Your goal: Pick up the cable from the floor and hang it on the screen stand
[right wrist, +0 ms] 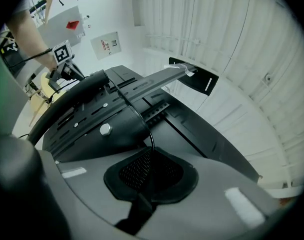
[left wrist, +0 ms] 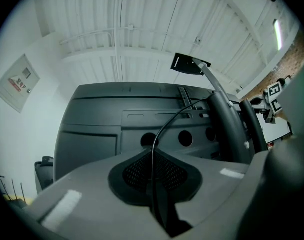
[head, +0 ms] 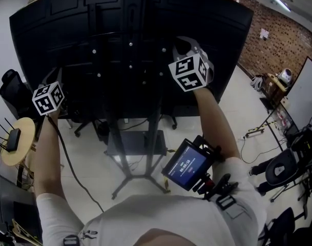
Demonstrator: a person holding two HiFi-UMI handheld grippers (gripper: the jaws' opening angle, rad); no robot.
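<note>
1. Head view: both grippers are raised against the back of the big black screen [head: 68,29]. The left gripper [head: 52,92] is at the screen's lower left edge, and the right gripper [head: 189,60] is further up, just right of the stand's [head: 129,111] centre post. The thin black cable [head: 68,163] hangs from below the left gripper, runs down beside that arm and trails toward the floor [head: 89,158]. Off to the left stands a small round table [head: 23,147].

2. Left gripper view: the jaws are drawn almost together, pinching the cable between the pads. Ahead of the jaws the cable rises, then arcs to the right across the screen's back toward the stand's mounting bracket [left wrist: 191,106]. The right gripper's marker cube shows far off to the right.

3. Right gripper view: these jaws are likewise narrow and clamped on the cable, which comes out from between the pads. From there it climbs up and to the left, along the stand's slotted plate [right wrist: 87,116]. The left gripper's cube is visible far beyond, at upper left.
</note>
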